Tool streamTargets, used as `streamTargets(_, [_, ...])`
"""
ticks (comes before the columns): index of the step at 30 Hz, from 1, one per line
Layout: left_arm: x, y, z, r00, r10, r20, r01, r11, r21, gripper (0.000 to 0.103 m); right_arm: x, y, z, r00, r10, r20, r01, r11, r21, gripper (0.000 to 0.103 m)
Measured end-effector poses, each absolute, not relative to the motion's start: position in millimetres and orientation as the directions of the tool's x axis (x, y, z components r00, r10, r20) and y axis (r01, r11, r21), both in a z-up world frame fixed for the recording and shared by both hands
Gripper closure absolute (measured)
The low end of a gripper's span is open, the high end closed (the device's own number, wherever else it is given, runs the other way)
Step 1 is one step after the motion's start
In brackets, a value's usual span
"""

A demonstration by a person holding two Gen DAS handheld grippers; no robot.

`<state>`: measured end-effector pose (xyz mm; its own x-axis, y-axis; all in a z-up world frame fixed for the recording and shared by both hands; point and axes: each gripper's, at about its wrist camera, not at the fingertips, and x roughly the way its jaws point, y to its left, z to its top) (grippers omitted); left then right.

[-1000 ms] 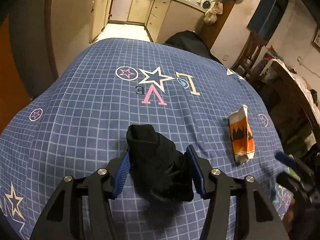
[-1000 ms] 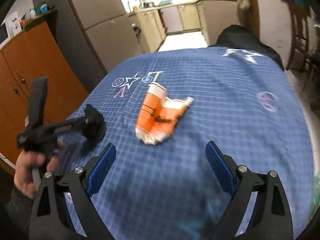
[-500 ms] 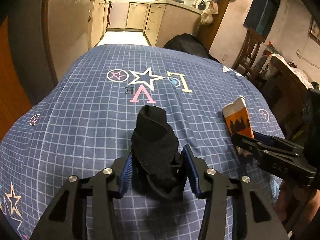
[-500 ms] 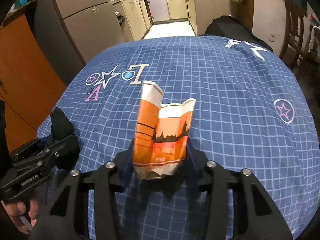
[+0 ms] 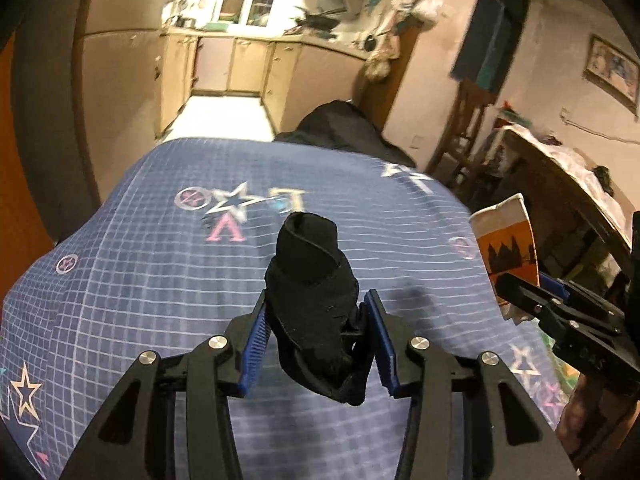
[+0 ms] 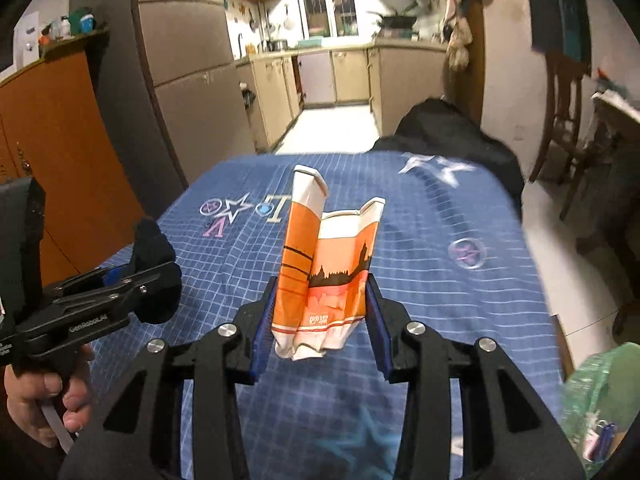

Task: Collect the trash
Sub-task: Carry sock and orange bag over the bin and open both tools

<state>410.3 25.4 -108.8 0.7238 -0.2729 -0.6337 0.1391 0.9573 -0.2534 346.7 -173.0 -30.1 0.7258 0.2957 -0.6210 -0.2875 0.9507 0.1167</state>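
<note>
A crumpled black cloth bundle (image 5: 312, 292) hangs just above the blue checked tablecloth (image 5: 140, 280), and my left gripper (image 5: 318, 344) is shut on it, blue pads pressing both sides. My right gripper (image 6: 320, 316) is shut on a crushed orange-and-white paper cup (image 6: 324, 264), lifted off the cloth (image 6: 440, 300). The left wrist view catches that cup (image 5: 506, 248) at the right in the right gripper (image 5: 560, 312). The right wrist view has the left gripper (image 6: 132, 276) with the black bundle (image 6: 154, 256) at the left, held by a hand (image 6: 44, 392).
A green plastic bag (image 6: 596, 404) sits at the lower right beside the table. A dark heap (image 6: 448, 128) lies past the table's far edge. An orange cabinet (image 6: 60, 160) stands left, wooden chairs (image 6: 568, 92) and a cluttered table (image 5: 560, 184) right.
Both grippers closed, the left on the black bundle and the right on the paper cup, then lifted them off the tablecloth. The right gripper came in over the cup first.
</note>
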Motion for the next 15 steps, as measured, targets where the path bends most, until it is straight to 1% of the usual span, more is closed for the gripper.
streamTargets(3, [399,-2,-97,0.722,-0.304,-0.621,0.190,0.951,-0.244,0.056,328,-193,-17,0.758,0.262,-0.597,-0.262,0.961,0.089,0.064])
streamTargets(15, [362,-145,-46,0.682,-0.459,-0.569,0.409,0.885,-0.223,0.056,264,-291,11,0.829,0.119,-0.546,-0.100,0.993,0.064,0.064])
